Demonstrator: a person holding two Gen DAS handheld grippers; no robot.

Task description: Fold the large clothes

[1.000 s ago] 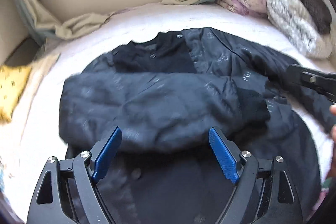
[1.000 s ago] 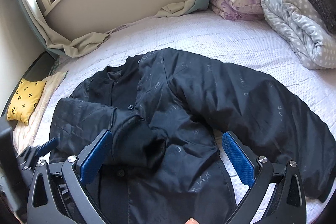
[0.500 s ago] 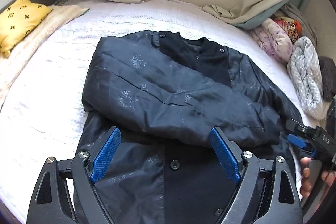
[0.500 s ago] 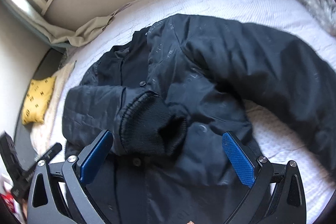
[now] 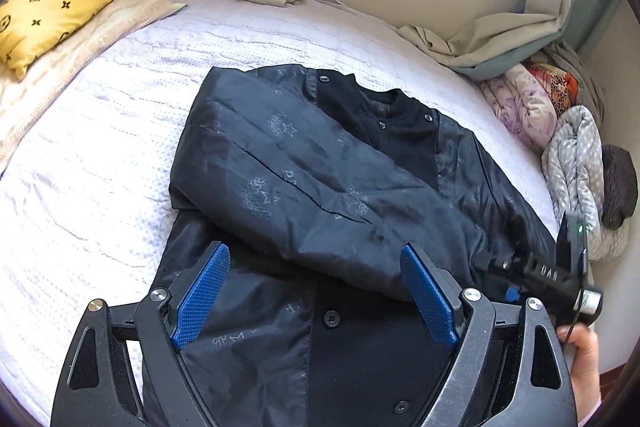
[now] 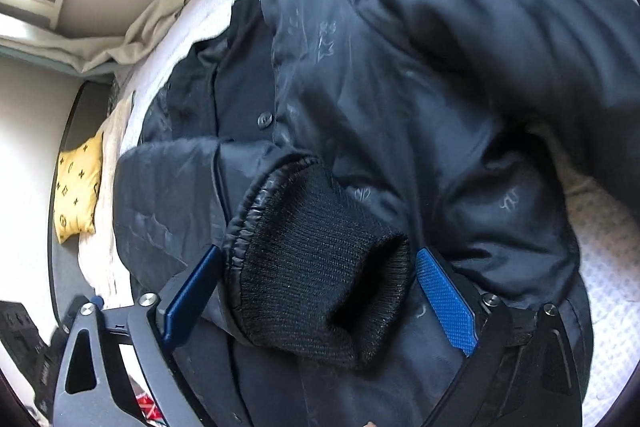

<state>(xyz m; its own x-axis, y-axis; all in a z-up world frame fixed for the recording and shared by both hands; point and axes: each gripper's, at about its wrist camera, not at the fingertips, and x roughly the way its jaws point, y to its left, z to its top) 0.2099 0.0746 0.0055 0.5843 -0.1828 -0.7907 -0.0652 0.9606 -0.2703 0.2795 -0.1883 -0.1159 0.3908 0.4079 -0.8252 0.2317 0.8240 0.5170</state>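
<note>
The dark jacket [image 5: 320, 187] lies mid-bed [image 5: 100, 155], one sleeve folded across its front. Its knit cuff [image 6: 320, 267] sits between the right gripper's [image 6: 320, 303] parted jaws, unclamped. The left gripper [image 5: 316, 291] hovers over the hem, jaws apart. A yellow pillow [image 5: 44, 15] rests at the bed's far corner.

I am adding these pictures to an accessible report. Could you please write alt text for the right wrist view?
A black knit sleeve cuff of a dark jacket sits between the open blue-padded right tongs, seen from close above. The jacket lies on a white bed, with a yellow cushion at the far left.
</note>
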